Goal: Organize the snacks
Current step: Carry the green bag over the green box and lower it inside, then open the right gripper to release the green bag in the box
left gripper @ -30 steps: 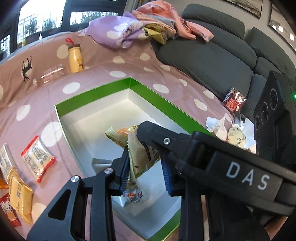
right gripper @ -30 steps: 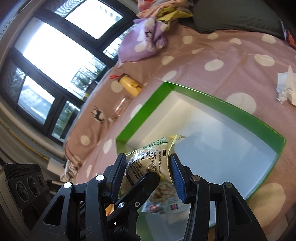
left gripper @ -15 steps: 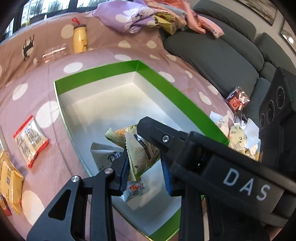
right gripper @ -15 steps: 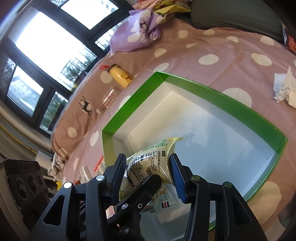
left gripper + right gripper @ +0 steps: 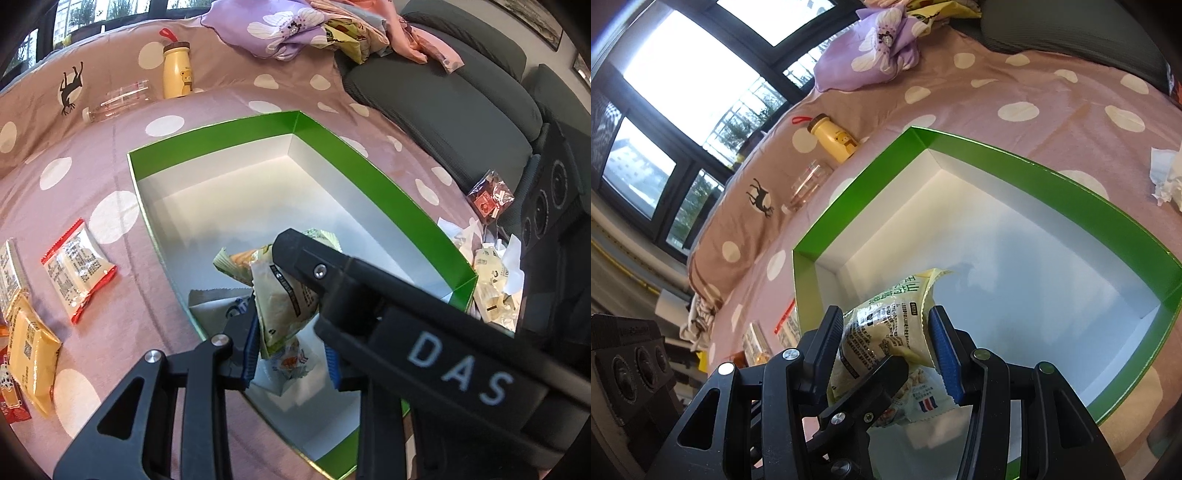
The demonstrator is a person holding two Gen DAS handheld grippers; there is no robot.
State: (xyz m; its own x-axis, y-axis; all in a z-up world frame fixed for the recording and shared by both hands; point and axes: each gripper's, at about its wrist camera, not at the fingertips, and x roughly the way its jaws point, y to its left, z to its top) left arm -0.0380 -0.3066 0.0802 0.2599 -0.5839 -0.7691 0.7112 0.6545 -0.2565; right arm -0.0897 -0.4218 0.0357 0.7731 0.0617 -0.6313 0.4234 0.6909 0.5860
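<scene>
While both tongs crowd the same spot low in each frame, the left tongs (image 5: 291, 350) have a pale green snack pack (image 5: 286, 302) between their blue pads: pack touches the left pad, gap at the right one, so cannot tell if it's truly pinched. In the right wrist view the right tongs (image 5: 886, 347) sit half open around what looks like the same pack (image 5: 886, 332), a sliver of gap on each side, so contact unclear there too. Pack hangs over the near corner of the green box (image 5: 388, 188), above other packs on the box floor, a white-grey one (image 5: 210, 306) and a small printed one (image 5: 288, 365). Judging by look: light, puffed film bag, soft, crinkly, a bit slick, loose contents likely crushable; best taken by the flat sealed edge or a gentle mid-body pinch. Left view alone shows loose packs left on the bedspread, a red-edged one (image 5: 75, 269) and a yellow one (image 5: 31, 354), plus crumpled wrappers (image 5: 495, 273) right of the box. Right view alone shows the pack's print side and most of the box floor bare.
</scene>
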